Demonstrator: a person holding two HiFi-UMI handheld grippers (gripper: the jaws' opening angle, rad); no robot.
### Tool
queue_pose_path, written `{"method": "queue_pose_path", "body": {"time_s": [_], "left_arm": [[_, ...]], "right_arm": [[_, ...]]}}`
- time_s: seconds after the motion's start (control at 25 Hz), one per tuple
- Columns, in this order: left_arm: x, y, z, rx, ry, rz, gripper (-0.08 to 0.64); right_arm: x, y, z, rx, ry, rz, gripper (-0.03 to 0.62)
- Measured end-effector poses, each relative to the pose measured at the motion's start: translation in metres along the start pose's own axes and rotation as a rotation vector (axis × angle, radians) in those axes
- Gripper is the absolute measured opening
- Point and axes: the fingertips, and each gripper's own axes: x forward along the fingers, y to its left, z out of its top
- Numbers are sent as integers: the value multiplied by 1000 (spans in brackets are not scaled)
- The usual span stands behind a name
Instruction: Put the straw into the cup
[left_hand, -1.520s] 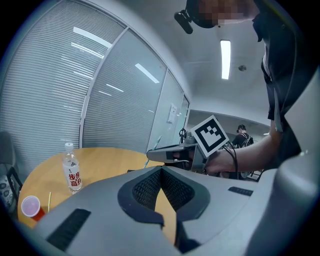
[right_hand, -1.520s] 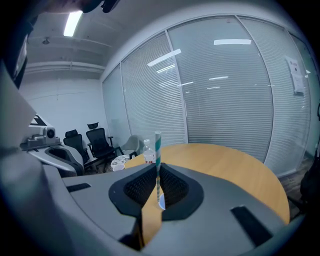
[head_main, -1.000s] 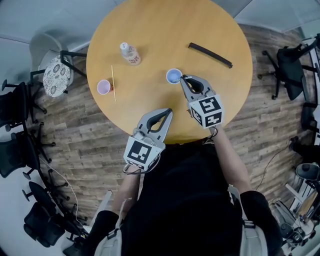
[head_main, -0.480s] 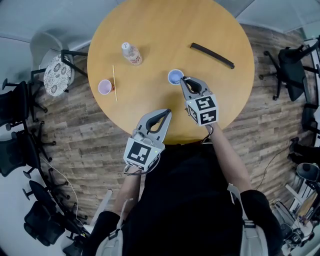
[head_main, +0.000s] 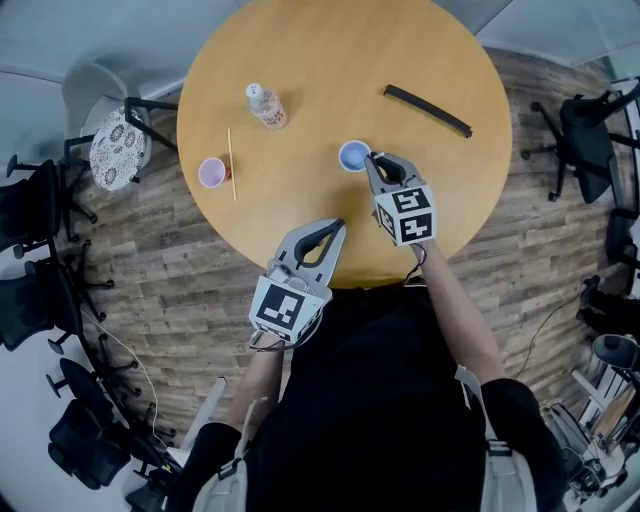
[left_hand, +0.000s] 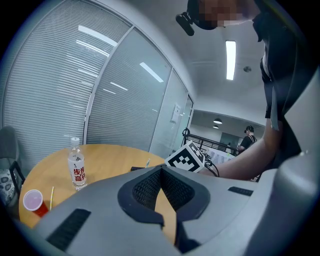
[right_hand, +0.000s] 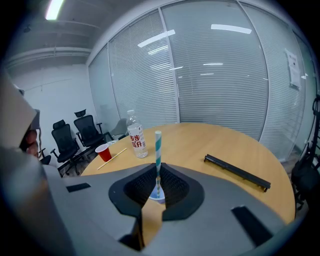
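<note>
A teal-and-white striped straw (right_hand: 158, 152) stands upright, pinched between the pads of my right gripper (right_hand: 158, 175). Its lower end points into the mouth of a small blue cup (right_hand: 157, 196) that sits right under the jaws. In the head view this blue cup (head_main: 352, 155) stands on the round wooden table (head_main: 330, 60), with my right gripper (head_main: 372, 160) at its right rim. My left gripper (head_main: 336, 226) hovers near the table's front edge, shut with nothing in it. In the left gripper view its jaws (left_hand: 161, 169) meet at the tips.
A water bottle (head_main: 265, 106), a red cup (head_main: 211, 172) and a thin wooden stick (head_main: 231, 165) lie on the table's left part. A black bar (head_main: 428, 110) lies at the back right. Office chairs (head_main: 30, 280) stand around the table.
My right gripper has sunk slightly with the straw toward the blue cup. The left gripper has stayed where it was.
</note>
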Motion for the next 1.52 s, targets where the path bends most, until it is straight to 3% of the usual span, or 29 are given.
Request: {"method": "queue_pose_path", "body": {"time_s": [0.8, 0.88, 0.96, 1.52], "left_arm": [[-1, -5, 6, 8, -19, -3, 11], [0, -4, 7, 7, -20, -5, 10], [0, -3, 6, 1, -14, -3, 11], [-1, 2, 7, 9, -25, -9, 11]], "right_arm": [[-2, -7, -16, 22, 58, -17, 31], [-1, -8, -15, 22, 56, -17, 55], [-1, -8, -16, 23, 54, -15, 120], [1, -5, -11, 17, 45, -16, 129]]}}
